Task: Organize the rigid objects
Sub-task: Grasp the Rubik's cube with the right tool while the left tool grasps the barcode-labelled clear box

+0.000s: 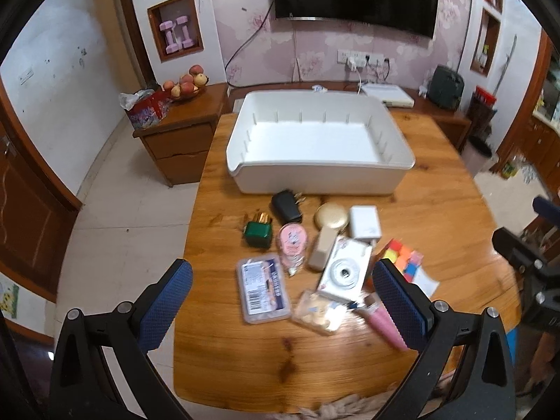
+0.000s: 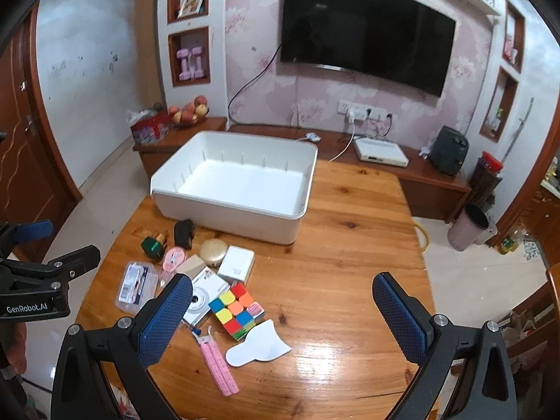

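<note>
On the wooden desk [image 2: 350, 245], both grippers hovered with fingers spread, nothing held.
White bin [image 2: 238, 189] sat empty at the far side of the desk; small items lay clustered just in front of it: black charger [image 2: 183, 232], green bottle [image 2: 154, 245], gold compact [image 2: 214, 250], white power bank [image 2: 236, 264], white camera [image 1: 344, 269], colour cube [image 2: 236, 309], pink comb [image 2: 218, 364], clear case [image 1: 264, 288]. Left gripper [image 1: 280, 301] was above the case and camera; right gripper [image 2: 280, 311] was near the cube.
</note>
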